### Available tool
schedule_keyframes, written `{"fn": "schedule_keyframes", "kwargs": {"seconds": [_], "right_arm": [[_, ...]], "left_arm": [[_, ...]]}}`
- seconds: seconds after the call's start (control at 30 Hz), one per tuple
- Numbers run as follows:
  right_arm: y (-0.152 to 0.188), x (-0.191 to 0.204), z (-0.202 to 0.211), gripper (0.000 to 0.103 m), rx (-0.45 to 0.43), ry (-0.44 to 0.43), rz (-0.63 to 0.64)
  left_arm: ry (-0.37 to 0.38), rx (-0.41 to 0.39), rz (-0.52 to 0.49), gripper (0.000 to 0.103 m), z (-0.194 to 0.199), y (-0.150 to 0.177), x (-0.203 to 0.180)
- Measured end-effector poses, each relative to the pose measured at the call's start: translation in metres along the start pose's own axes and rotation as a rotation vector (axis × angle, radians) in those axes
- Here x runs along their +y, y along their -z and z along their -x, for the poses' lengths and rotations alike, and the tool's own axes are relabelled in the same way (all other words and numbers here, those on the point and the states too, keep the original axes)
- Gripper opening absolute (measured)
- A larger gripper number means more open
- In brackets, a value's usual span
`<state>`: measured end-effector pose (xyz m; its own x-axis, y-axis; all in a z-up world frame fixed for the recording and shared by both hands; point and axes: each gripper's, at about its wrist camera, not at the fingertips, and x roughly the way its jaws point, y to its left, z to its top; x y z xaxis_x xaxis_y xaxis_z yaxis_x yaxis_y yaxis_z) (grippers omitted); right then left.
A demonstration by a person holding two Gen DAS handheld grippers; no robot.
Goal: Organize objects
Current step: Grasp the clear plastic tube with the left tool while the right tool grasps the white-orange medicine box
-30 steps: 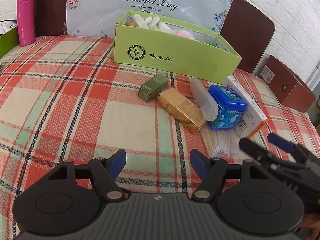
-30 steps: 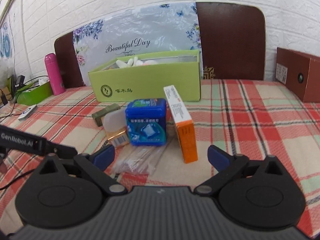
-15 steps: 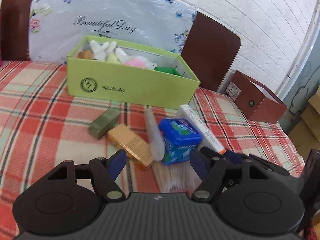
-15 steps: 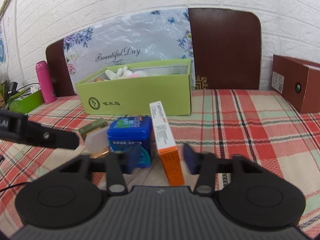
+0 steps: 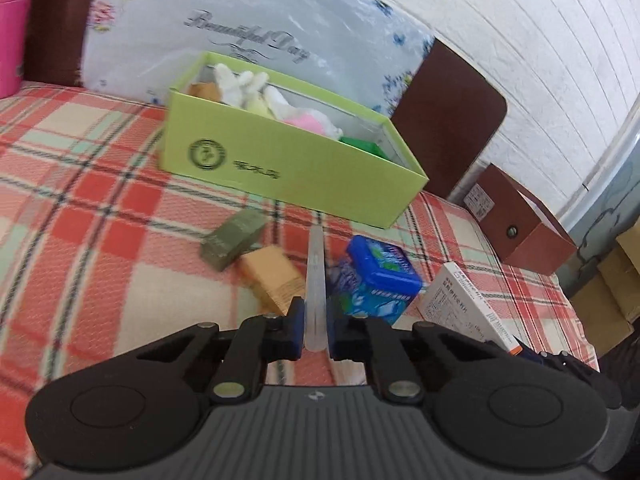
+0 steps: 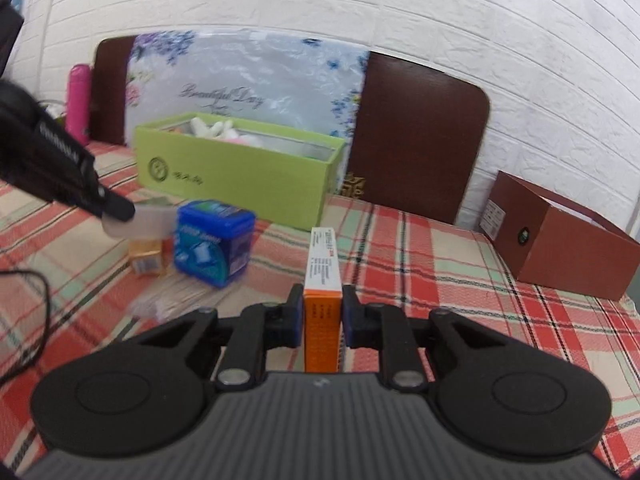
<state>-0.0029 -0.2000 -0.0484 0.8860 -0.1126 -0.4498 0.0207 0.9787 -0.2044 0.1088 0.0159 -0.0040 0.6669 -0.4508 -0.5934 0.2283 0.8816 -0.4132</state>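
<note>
My left gripper (image 5: 316, 332) has its jaws closing onto a translucent white plastic case (image 5: 316, 276), and the pads press its sides. The case sticks out forward above the plaid cloth. My right gripper (image 6: 322, 316) has its jaws closing onto a white and orange carton (image 6: 323, 276), pinched at its orange end. That carton (image 5: 464, 308) also shows at the lower right of the left wrist view. A blue tub (image 5: 380, 276), a gold box (image 5: 274, 280) and an olive box (image 5: 234, 238) lie before the open green box (image 5: 288, 160), which holds soft toys.
A bag of thin sticks (image 6: 160, 304) lies by the blue tub (image 6: 214, 236). A brown carton (image 6: 560, 232) stands at the right, a pink bottle (image 6: 78, 100) far left. Dark chair backs (image 6: 416, 140) and a floral bag (image 6: 248, 92) line the far edge.
Both grippers went from wide open to closed, the left on the translucent case, the right on the white and orange carton. Both objects now sit raised between the fingers.
</note>
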Motion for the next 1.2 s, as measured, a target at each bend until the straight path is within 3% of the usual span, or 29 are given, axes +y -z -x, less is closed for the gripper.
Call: {"fn": "schedule_keyframes", "kwargs": {"seconds": [0.1, 0.2, 0.27, 0.37, 0.43, 0.57, 0.7, 0.8, 0.87, 0.93, 0.97, 1.07, 1.2], "right_arm": [[0.004, 0.015, 0.005, 0.021, -0.004, -0.05, 0.01], [0.009, 0.028, 0.007, 0.032, 0.011, -0.119, -0.001], [0.012, 0.032, 0.008, 0.053, 0.029, -0.156, -0.028], [0.012, 0.027, 0.011, 0.064, 0.036, -0.18, -0.09], [0.009, 0.019, 0.01, 0.068, 0.04, -0.182, -0.148], [0.004, 0.005, -0.004, 0.089, 0.101, -0.186, -0.301], [0.001, 0.01, -0.023, 0.1, 0.134, -0.17, -0.373], [0.001, 0.021, -0.038, 0.099, 0.147, -0.152, -0.336], [0.003, 0.022, -0.041, 0.083, 0.163, -0.136, -0.32], [0.008, 0.012, -0.039, 0.076, 0.172, -0.156, -0.334], [0.011, 0.004, -0.038, 0.072, 0.181, -0.173, -0.353], [0.024, -0.015, -0.03, 0.066, 0.195, -0.167, -0.353], [0.024, -0.022, -0.026, 0.068, 0.205, -0.143, -0.319]], "left_arm": [[-0.062, 0.001, 0.021, 0.01, 0.019, 0.014, 0.017], [-0.114, 0.028, 0.045, 0.011, 0.022, 0.027, 0.035], [-0.144, 0.042, 0.063, 0.016, 0.019, 0.03, 0.042], [-0.17, 0.048, 0.043, 0.037, 0.015, 0.028, 0.043], [-0.19, 0.031, 0.008, 0.062, 0.012, 0.028, 0.04], [-0.25, 0.022, -0.036, 0.064, 0.004, 0.025, 0.036], [-0.264, 0.04, -0.056, 0.067, -0.013, 0.02, 0.035], [-0.274, 0.026, -0.088, 0.067, -0.022, 0.015, 0.034], [-0.252, 0.027, -0.097, 0.062, -0.024, 0.014, 0.037], [-0.238, 0.038, -0.123, 0.036, -0.022, 0.014, 0.038], [-0.231, 0.048, -0.141, 0.033, -0.021, 0.014, 0.039], [-0.177, 0.08, -0.151, 0.031, -0.015, 0.016, 0.04], [-0.189, 0.081, -0.161, 0.031, -0.016, 0.019, 0.035]]}}
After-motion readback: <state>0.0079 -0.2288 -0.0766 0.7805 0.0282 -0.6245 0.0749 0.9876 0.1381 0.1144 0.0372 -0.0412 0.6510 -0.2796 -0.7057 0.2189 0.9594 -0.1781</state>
